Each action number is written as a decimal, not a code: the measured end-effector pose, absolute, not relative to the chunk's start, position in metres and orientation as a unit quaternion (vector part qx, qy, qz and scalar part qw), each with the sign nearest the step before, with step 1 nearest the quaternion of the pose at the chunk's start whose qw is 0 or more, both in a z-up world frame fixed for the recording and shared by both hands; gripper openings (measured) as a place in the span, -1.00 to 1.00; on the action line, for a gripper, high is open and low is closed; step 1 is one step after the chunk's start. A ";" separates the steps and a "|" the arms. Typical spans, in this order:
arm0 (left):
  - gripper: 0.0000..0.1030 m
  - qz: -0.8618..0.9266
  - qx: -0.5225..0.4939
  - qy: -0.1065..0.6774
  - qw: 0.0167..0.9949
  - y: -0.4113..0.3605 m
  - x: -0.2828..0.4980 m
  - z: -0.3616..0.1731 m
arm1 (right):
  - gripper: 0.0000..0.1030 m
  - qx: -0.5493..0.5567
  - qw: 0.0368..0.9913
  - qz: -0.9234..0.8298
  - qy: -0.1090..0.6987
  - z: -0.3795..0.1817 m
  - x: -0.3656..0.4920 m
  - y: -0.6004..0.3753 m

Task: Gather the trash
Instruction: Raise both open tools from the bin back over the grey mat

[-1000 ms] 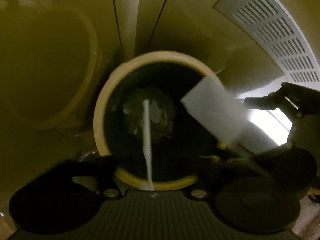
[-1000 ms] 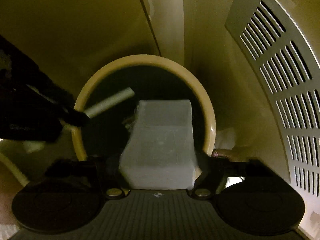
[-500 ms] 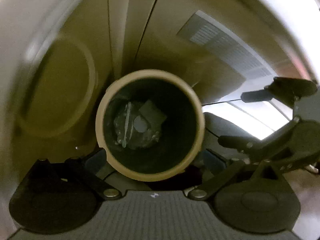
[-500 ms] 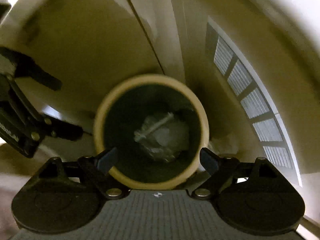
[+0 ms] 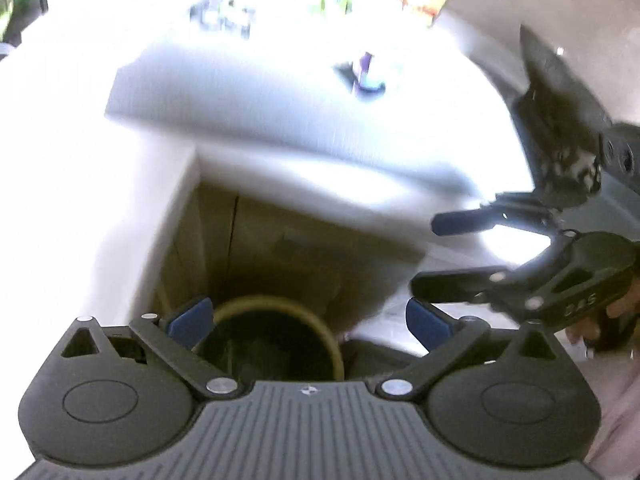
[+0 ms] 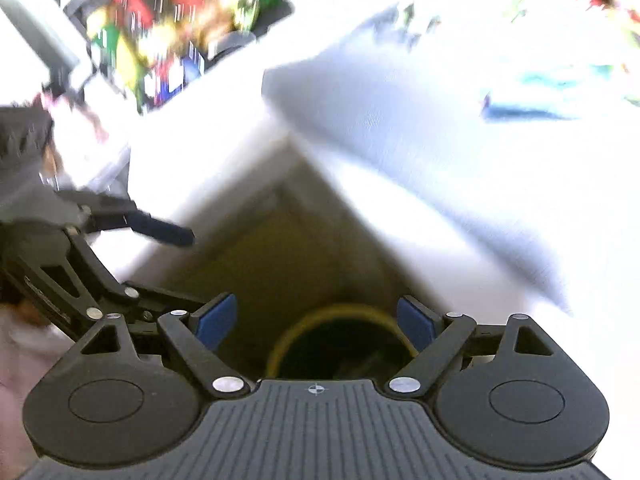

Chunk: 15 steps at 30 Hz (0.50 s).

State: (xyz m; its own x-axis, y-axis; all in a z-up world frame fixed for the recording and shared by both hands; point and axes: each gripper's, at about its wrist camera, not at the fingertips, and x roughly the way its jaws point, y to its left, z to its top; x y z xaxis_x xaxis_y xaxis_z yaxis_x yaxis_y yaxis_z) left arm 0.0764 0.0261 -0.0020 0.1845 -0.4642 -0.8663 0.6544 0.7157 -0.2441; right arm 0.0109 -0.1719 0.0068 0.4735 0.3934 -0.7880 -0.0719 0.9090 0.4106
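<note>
Much of both views is blurred and overexposed. Your left gripper (image 5: pixel 308 320) sits at the bottom centre of the left wrist view, its blue-padded jaws apart with nothing between them. Below them, at lower centre, lies the round cream-rimmed trash bin with a dark interior (image 5: pixel 280 336), in a shadowed recess; its near edge is cut off by the gripper body, and its contents cannot be made out. A white worktop (image 5: pixel 280 120) fills the upper half, its surface washed out; a small purple and dark object (image 5: pixel 366 76) at upper centre and coloured shapes along the top edge are too smeared to identify.

Your right gripper (image 6: pixel 316 320) occupies the bottom centre of the right wrist view, jaws likewise apart and empty. The same bin (image 6: pixel 340 340) shows between and beyond them, partly hidden by the gripper body. At upper left, a tray of brightly coloured items (image 6: pixel 172 28) is illegible through blur; a blue streak (image 6: pixel 528 112) lies at right on the worktop (image 6: pixel 400 120).

Each gripper appears in the other's view: the right one (image 5: pixel 436 256) at the right edge, with raised lettering on its body too indistinct to read and fingers of a hand (image 5: pixel 600 320) behind it; the left one (image 6: pixel 176 268) at the left edge.
</note>
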 end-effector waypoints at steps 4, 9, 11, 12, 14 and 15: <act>0.99 -0.365 0.089 0.484 0.790 0.015 0.086 0.023 | 0.78 0.187 0.884 0.080 0.421 0.043 0.009 -0.202; 0.99 -0.343 0.082 0.464 0.813 0.003 0.095 0.051 | 0.85 0.207 0.911 -0.052 0.352 0.044 0.017 -0.235; 0.99 -0.335 0.080 0.465 0.816 -0.001 0.097 0.052 | 0.85 0.231 0.904 -0.102 0.345 0.037 0.028 -0.250; 0.99 -0.331 0.079 0.464 0.817 0.001 0.100 0.054 | 0.85 0.244 0.898 -0.123 0.344 0.024 0.033 -0.252; 0.99 -0.326 0.079 0.459 0.823 0.005 0.101 0.058 | 0.85 0.268 0.885 -0.155 0.347 0.012 0.046 -0.265; 0.99 -0.323 0.078 0.457 0.825 0.005 0.101 0.060 | 0.85 0.277 0.880 -0.168 0.347 0.005 0.054 -0.269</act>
State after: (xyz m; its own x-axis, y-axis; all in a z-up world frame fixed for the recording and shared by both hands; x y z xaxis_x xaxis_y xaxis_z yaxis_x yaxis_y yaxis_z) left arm 0.1010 0.0048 0.0596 0.3739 -0.4619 -0.8042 0.6051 0.7786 -0.1659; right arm 0.0540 -0.2689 0.0048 0.7023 -0.1029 -0.7044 0.4880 0.7900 0.3711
